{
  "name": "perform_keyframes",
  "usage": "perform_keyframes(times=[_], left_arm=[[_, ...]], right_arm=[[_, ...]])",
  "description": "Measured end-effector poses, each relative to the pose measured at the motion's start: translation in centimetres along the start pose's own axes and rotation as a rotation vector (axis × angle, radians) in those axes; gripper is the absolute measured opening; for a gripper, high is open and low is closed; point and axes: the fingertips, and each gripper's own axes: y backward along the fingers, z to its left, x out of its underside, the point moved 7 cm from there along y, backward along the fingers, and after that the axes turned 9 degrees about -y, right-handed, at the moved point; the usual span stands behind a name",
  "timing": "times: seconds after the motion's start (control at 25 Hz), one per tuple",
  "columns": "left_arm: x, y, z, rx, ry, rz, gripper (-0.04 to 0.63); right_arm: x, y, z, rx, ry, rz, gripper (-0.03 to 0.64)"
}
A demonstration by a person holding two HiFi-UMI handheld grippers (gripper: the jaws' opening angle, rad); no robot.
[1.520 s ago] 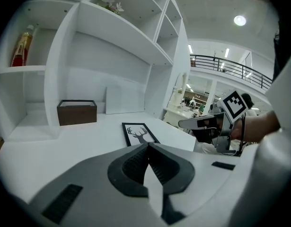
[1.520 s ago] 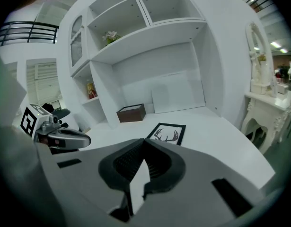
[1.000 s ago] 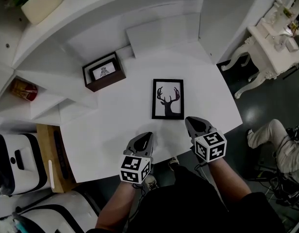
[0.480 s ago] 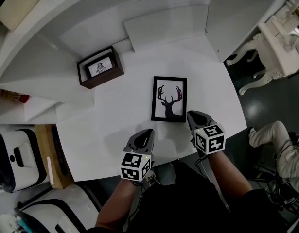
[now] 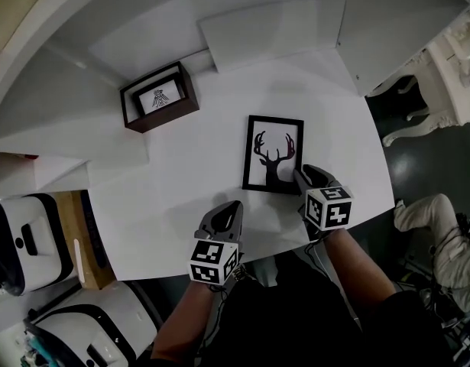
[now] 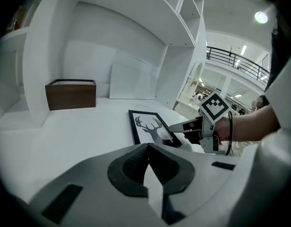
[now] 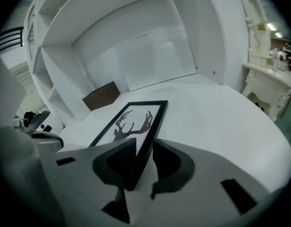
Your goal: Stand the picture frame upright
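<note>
on the desk [image 5: 181, 197] we count one flat picture frame [image 5: 273, 155], its near corner between the just-opening jaws of our right tool [image 5: 306, 174]; our left tool [image 5: 233, 207] is closed, empty.

Picture frame [image 5: 273, 154] lay flat on the table [image 5: 181, 189], right of its middle, box [image 5: 158, 98] stood behind and to the left of it, panel [image 5: 265, 33] stood farther back against the wall, side table [image 5: 456, 60] stood well apart at right.
</note>
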Motion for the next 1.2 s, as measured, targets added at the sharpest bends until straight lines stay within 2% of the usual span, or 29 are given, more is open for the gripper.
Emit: perform_keyframes(times=[0.28, 0.44, 0.64, 1.0, 1.12, 1.16, 1.2], left_arm=[[0.0, -0.2, 0.2, -0.011, 0.017, -0.003, 0.006], [-0.2, -0.3, 0.3, -0.016, 0.025, -0.004, 0.006], [-0.3, -0.4, 0.4, -0.021, 0.028, -0.006, 0.006], [-0.4, -1.1, 0.1, -0.029, 0.032, 0.006, 0.006], [0.0, -1.7, 0.2, -0.007, 0.058, 0.023, 0.008], [0.1, -1.9, 0.3, 0.005, 0.074, 0.026, 0.023], [0.1, -2.1, 0.3, 0.018, 0.094, 0.028, 0.093]], right_arm=[[0.0, -1.4, -0.2, 0.036, -0.030, 0.044, 0.110], [0.0, -1.6, -0.4, 0.038, -0.087, 0.039, 0.093], [-0.3, -1.4, -0.9, 0.027, -0.154, 0.034, 0.071], [-0.5, -1.1, -1.6, -0.022, -0.191, 0.043, 0.063], [-0.5, -1.1, -1.5, -0.049, -0.215, 0.050, 0.061], [-0.5, -1.1, -1.5, -0.056, -0.222, 0.052, 0.061], [-0.4, -1.0, -1.5, -0.065, -0.227, 0.054, 0.061]])
